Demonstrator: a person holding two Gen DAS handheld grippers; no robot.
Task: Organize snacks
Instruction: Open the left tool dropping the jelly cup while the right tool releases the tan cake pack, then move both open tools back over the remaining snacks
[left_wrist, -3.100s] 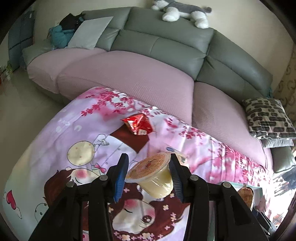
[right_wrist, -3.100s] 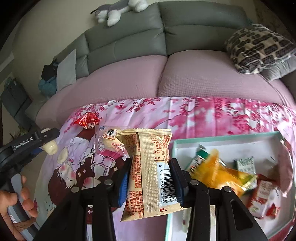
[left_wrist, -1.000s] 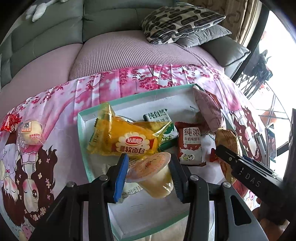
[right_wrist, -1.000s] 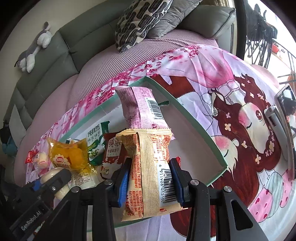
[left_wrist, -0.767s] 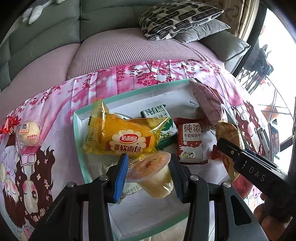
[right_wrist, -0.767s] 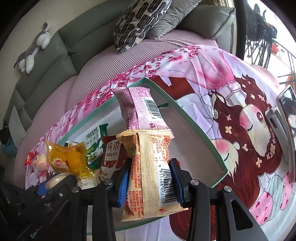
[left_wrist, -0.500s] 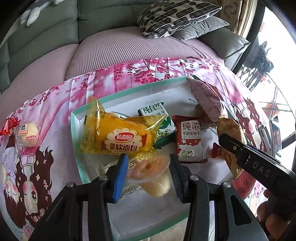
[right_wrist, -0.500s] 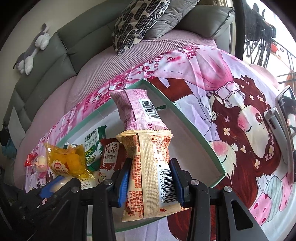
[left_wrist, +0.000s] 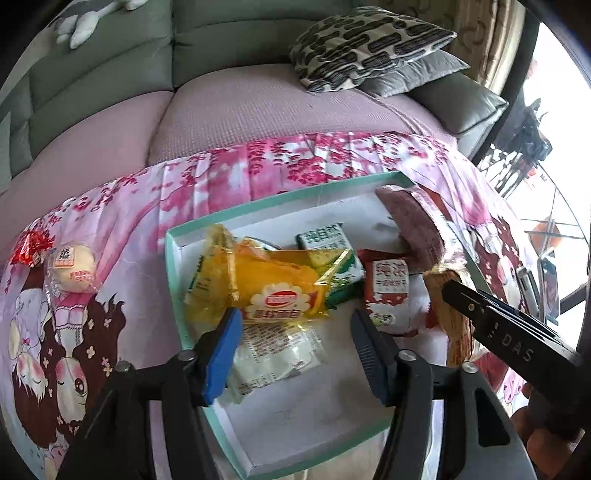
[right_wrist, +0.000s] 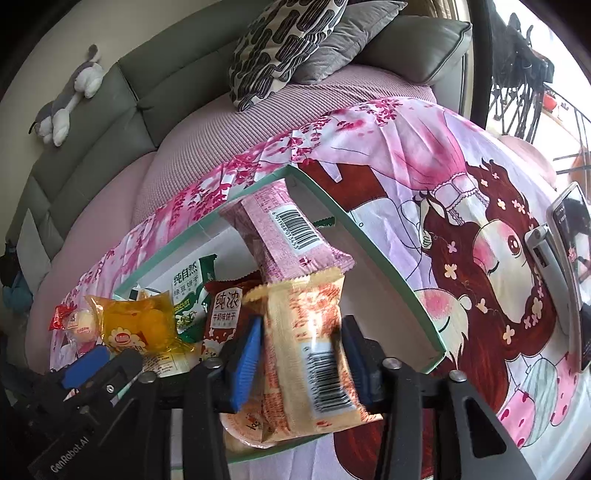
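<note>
A teal-rimmed white tray (left_wrist: 258, 201) on the pink cartoon cloth holds several snack packets: a yellow bread packet (left_wrist: 273, 288), a green biscuit packet (left_wrist: 328, 243), a red biscuit packet (left_wrist: 388, 291) and a purple packet (left_wrist: 413, 218). My left gripper (left_wrist: 295, 332) is open and empty above the tray. The jelly cup (right_wrist: 243, 428) lies in the tray's near part, seen in the right wrist view. My right gripper (right_wrist: 301, 350) is shut on a beige snack packet (right_wrist: 310, 347) over the tray (right_wrist: 369, 240).
A wrapped bun (left_wrist: 72, 267) and a red wrapper (left_wrist: 29, 245) lie on the cloth left of the tray. A phone on a stand (right_wrist: 565, 258) is at the right. The sofa with a patterned cushion (left_wrist: 369, 48) is behind.
My left gripper has opened and let go of the jelly cup, which now lies in the tray. My right gripper still holds the beige packet and has moved slightly.
</note>
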